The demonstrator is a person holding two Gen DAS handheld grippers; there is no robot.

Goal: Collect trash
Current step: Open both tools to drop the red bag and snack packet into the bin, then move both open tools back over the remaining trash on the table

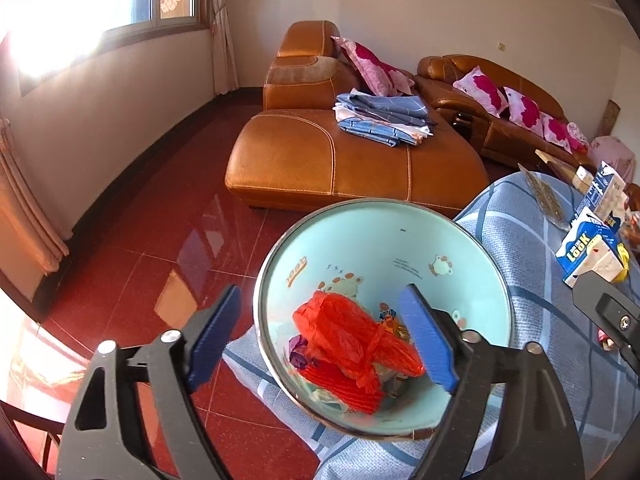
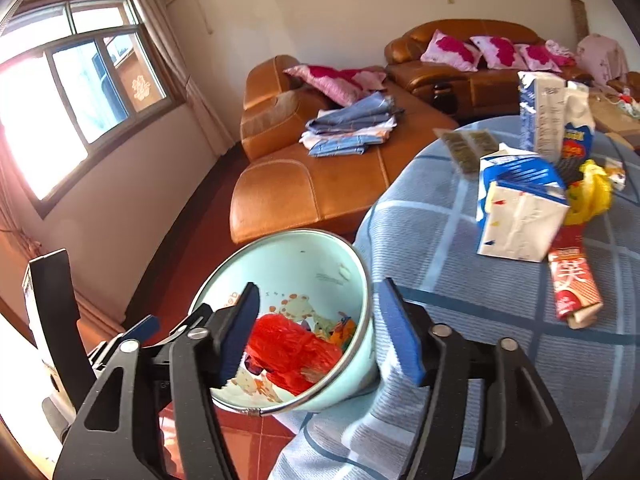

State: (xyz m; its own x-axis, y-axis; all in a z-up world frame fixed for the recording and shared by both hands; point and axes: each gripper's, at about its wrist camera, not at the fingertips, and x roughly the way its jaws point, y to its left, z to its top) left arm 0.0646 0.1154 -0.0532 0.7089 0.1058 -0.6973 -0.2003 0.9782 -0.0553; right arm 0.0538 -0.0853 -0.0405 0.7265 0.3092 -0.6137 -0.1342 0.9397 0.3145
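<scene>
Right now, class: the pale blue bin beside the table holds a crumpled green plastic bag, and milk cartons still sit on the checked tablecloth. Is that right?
Not quite. The bag in the pale blue bin is red-orange, not green, as the left wrist view shows. The milk cartons do sit on the checked tablecloth.

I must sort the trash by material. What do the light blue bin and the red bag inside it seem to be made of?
Light blue bin: probably painted metal or enamel; glossy wall, shiny metallic rim. Red bag: thin plastic film; crinkled, knotted, slightly translucent.
</scene>
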